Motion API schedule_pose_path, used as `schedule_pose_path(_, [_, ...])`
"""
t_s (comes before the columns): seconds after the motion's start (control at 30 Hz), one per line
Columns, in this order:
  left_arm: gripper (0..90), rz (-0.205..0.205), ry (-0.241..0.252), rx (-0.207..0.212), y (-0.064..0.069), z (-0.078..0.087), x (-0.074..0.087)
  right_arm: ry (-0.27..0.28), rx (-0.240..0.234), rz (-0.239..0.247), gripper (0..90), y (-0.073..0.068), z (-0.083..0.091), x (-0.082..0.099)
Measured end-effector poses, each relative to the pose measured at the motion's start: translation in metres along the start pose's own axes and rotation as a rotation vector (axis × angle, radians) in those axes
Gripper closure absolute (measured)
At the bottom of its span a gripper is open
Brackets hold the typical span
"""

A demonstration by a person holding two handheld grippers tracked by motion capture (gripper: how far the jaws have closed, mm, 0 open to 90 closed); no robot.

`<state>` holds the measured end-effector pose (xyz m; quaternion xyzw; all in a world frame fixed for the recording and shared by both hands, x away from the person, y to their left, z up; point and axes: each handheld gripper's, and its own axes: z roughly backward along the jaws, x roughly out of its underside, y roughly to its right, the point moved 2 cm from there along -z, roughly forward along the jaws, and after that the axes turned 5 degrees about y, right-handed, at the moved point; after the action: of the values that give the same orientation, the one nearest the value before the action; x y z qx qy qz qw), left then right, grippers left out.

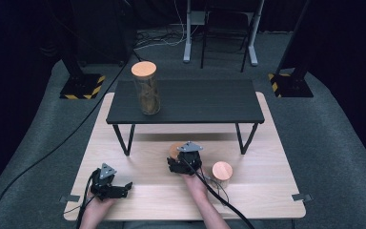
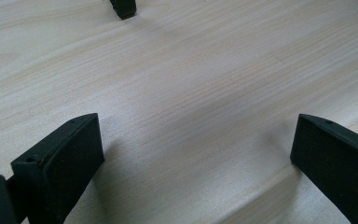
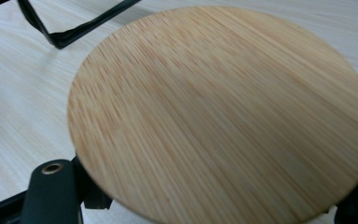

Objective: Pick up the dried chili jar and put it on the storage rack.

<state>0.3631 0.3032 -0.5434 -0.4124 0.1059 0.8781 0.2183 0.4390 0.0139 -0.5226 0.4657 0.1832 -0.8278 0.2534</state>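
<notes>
The right gripper (image 1: 185,164) has clamped a jar just under its bamboo lid (image 3: 219,116); likely rigid, slippery, breakable glass; left gripper (image 1: 116,190) gapes, empty.

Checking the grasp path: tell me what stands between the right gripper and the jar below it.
Nothing visible. The right gripper sits over the jar, jaws at opposite edges of its wooden lid; the other jar stands apart.
</notes>
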Motion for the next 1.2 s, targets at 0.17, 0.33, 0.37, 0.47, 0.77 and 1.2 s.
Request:
schedule_pose_path(0.17, [2.0, 0.000, 0.000, 0.000, 0.000, 0.000, 0.000, 0.019, -0.025, 0.006, 24.1, -0.003, 0.010, -0.007])
schedule_pose_path(0.33, [2.0, 0.000, 0.000, 0.000, 0.000, 0.000, 0.000, 0.015, -0.044, 0.017, 24.2, -0.003, 0.021, -0.012])
schedule_pose_path(0.37, [2.0, 0.002, 0.002, 0.000, 0.000, 0.000, 0.000, 0.017, -0.051, 0.021, 24.3, -0.003, 0.023, -0.013])
schedule_pose_path(0.47, [2.0, 0.001, 0.002, 0.000, 0.000, 0.000, 0.000, 0.017, -0.055, 0.046, 24.3, -0.004, 0.030, -0.017])
schedule_pose_path(0.77, [2.0, 0.001, 0.002, 0.000, 0.000, -0.001, 0.000, 0.015, -0.081, 0.064, 24.5, -0.007, 0.044, -0.029])
schedule_pose_path(1.2, [2.0, 0.001, 0.001, 0.000, 0.000, -0.001, 0.000, 0.005, -0.119, 0.098, 24.6, -0.010, 0.069, -0.048])
